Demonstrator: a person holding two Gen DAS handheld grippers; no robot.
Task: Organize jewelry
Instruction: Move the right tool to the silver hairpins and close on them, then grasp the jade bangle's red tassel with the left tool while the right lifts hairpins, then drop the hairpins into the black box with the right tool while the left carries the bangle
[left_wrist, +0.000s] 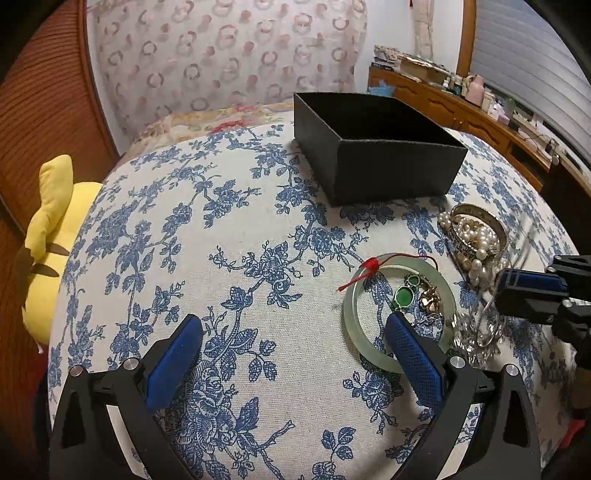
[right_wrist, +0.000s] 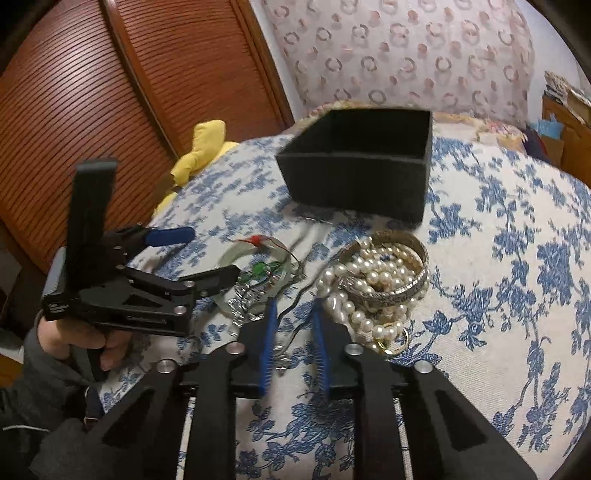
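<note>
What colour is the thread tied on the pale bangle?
Red: the thread is knotted on the pale green bangle, clearest in the left wrist view.

Count, both views:

- Black open box (left_wrist: 373, 147): 1.
- Pale green jade bangle (left_wrist: 351, 314), with a red thread tied on: 1.
- Metal bangle (right_wrist: 391, 291), engraved: 1 seen for certain; the pearls hide part of it.
- Pearl strand (right_wrist: 369, 273): 1 heap, lying through and beside the metal bangle; number of strands cannot be told.
- Green-stone piece (left_wrist: 403, 295) inside the jade ring: 2 green stones visible.
- Gold-coloured flower piece (left_wrist: 430, 301): 1.
- Silver chain tangle (left_wrist: 476, 336): 1 cluster, pieces not separable.
- Yellow plush toy (left_wrist: 48, 236): 1.
- Patterned pillow (left_wrist: 221, 55): 1.
</note>
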